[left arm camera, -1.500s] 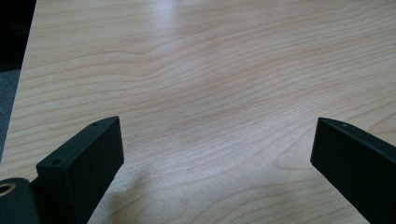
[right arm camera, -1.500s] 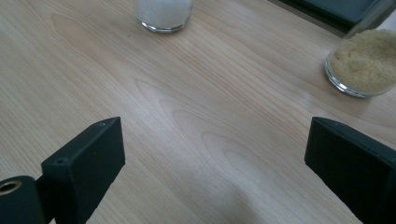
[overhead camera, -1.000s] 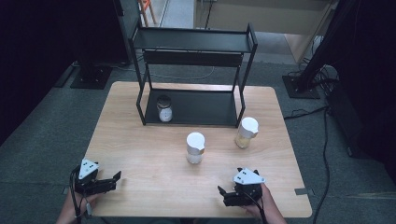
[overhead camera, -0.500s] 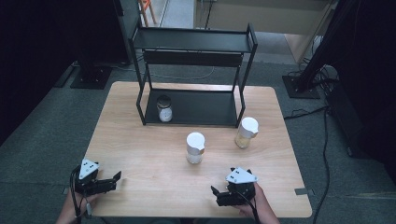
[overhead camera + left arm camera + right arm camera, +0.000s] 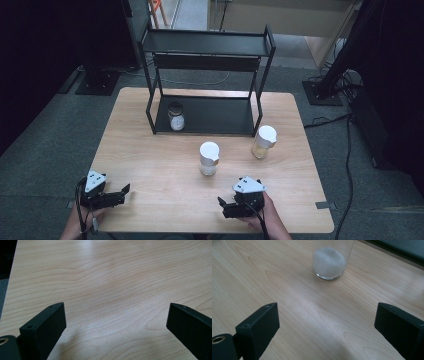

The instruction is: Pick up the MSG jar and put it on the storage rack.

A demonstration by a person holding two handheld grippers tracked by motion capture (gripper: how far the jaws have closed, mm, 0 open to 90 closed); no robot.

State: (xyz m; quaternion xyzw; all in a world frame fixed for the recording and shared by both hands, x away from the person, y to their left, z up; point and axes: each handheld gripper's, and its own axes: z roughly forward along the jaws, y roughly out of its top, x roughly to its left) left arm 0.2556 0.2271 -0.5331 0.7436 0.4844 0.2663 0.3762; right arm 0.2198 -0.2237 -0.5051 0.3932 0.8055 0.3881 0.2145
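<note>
White-capped and upright, the middle jar [image 5: 209,158] stands on the wooden counter [image 5: 150,160] just ahead of the right tongs [image 5: 225,206], and that is the relation the next move seems to turn on. In the right gripper view the jar's glass base with its white powder [image 5: 329,262] sits straight beyond the gap between the two black jaws, a little left of centre, with bare wood between jaws and glass. The right tongs are spread wide and hold nothing. In the high view they seem to point left across the counter rather than squarely at the jar, though their small size there makes the heading hard to fix.

The left tongs [image 5: 122,192] rest near the front left corner, also released and empty, looking along plain wood grain [image 5: 112,290]; they lie well apart from the jar, so the right hand is clearly the nearer one.

The jar's long axis is vertical, so a level approach from the front with jaws either side of the glass would likely suit.

A second capped jar [image 5: 263,142] stands to the right by the black rack [image 5: 210,45], and a third jar [image 5: 175,116] sits on the rack's lower shelf.
</note>
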